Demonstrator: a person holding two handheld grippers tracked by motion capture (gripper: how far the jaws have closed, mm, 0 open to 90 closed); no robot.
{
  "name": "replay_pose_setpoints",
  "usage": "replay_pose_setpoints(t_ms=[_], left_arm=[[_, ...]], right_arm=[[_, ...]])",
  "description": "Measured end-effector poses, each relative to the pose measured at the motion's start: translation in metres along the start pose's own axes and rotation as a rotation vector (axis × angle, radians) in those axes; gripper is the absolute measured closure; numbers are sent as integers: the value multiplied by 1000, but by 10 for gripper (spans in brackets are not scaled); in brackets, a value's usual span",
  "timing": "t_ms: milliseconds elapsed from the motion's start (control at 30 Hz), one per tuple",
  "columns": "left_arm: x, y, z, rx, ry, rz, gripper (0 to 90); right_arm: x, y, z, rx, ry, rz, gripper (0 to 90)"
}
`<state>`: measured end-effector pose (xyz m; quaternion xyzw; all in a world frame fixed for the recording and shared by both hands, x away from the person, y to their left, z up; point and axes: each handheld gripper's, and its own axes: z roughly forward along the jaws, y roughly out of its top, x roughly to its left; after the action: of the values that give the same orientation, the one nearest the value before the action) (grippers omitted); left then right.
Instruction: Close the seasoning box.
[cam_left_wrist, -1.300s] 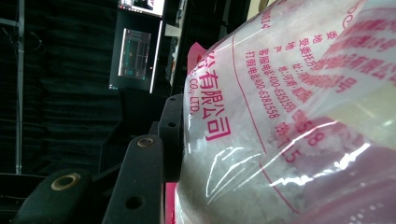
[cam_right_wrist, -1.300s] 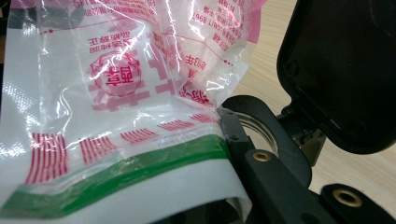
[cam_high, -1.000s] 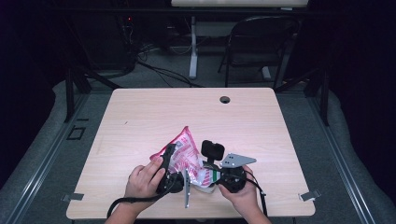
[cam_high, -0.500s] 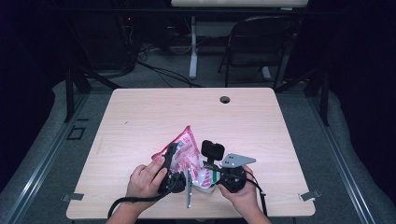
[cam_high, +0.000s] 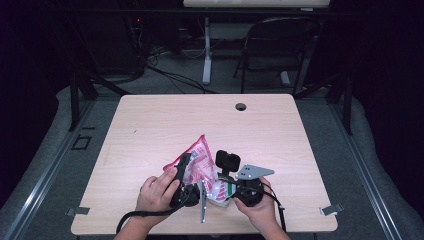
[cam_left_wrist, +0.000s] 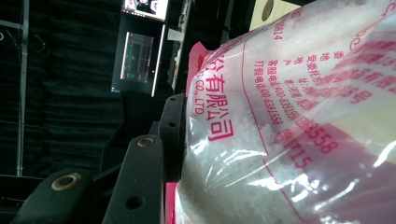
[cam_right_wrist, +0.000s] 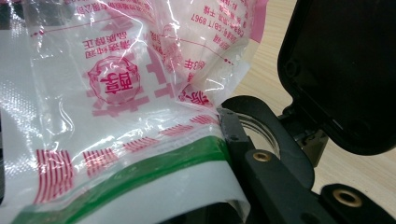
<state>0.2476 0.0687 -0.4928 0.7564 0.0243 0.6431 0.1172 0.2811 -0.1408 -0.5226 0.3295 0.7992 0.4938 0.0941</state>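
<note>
Jaws of both grippers pinch the bag (cam_high: 201, 159) printed "CO., LTD" in pink.

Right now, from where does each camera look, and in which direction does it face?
High view: fixed above the person's side, facing forward and down on the table; both hands, the left hand-held gripper and the right hand-held gripper show.
Left gripper view: rides on the left hand-held gripper, looking along its black jaw at the plastic bag.
Right gripper view: rides on the right hand-held gripper, facing the bag's printed film; one jaw shows.
Shared: the same pink-printed bag, in all three views.
</note>
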Motion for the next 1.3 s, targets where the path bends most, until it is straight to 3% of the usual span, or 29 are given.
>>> replay_pose_setpoints(t_ms=[1300], left_arm=[[5,2,-2,-10,8,-7,651]], right_arm=[[1,1,0,-19,6,12,900]])
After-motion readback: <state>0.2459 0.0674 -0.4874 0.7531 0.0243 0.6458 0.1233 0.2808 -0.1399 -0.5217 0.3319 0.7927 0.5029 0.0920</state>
